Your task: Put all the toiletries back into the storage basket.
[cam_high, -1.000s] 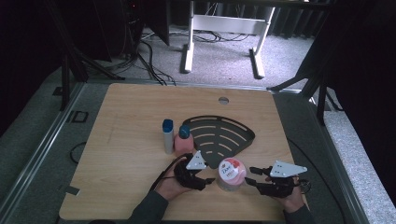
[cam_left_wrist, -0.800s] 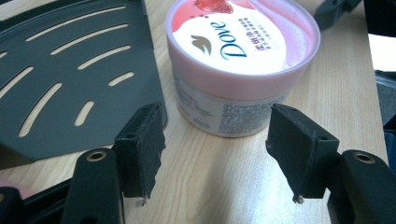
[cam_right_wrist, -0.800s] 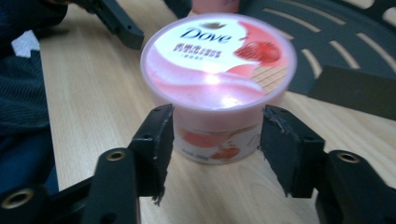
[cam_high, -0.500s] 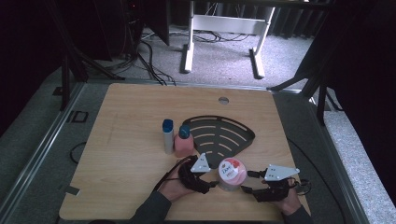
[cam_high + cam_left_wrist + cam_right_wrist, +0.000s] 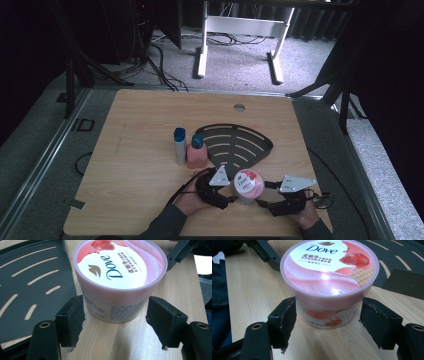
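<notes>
Pink jar [image 5: 248, 186] stands upright, lid up; both claws, left [image 5: 227, 200] and right [image 5: 265, 204], just opened, released.

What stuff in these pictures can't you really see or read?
- Small print on the pink Dove tub: too tiny in the left gripper view.
- Tub's lower side label: glare and blur in the right gripper view.
- Labels on the blue-capped bottle and pink bottle: too small in the high view.
- Black slotted rack: cut off by the edge.

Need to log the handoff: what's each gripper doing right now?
Left gripper: open, jaws just been opening, either side of the Dove jar, not pressing.
Right gripper: open, jaws just been opening, astride the jar, not pressing.
</notes>
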`<state>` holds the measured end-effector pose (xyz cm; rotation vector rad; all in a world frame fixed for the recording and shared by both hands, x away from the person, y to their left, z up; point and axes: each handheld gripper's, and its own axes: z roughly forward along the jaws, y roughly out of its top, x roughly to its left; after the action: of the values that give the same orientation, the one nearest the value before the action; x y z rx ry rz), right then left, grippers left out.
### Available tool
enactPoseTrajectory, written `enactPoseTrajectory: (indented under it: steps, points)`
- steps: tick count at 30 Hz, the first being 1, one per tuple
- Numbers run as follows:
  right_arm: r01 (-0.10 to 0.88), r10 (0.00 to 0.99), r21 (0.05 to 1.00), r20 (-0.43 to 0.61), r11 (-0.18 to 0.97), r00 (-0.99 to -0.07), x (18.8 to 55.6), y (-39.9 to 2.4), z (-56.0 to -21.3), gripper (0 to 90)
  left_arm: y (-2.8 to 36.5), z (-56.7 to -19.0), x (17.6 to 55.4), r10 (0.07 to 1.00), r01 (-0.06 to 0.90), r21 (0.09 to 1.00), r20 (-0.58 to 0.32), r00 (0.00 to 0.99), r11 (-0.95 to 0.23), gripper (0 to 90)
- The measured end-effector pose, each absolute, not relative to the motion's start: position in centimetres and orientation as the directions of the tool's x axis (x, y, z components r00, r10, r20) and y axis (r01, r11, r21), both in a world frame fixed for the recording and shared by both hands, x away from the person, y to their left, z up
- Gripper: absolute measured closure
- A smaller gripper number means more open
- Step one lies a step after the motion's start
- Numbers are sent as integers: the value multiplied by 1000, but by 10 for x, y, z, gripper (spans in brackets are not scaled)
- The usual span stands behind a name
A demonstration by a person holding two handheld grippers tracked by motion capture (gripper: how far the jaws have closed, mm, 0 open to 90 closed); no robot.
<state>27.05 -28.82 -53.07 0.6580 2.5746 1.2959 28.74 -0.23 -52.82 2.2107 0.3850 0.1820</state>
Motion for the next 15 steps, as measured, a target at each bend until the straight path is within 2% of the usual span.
enactPoseTrajectory:
  steps: [15]
  points:
    - [298,458,795,29,528,-889,273,-286,-534,242,-12,-533,289,321,186,783,18,947,-593,249]
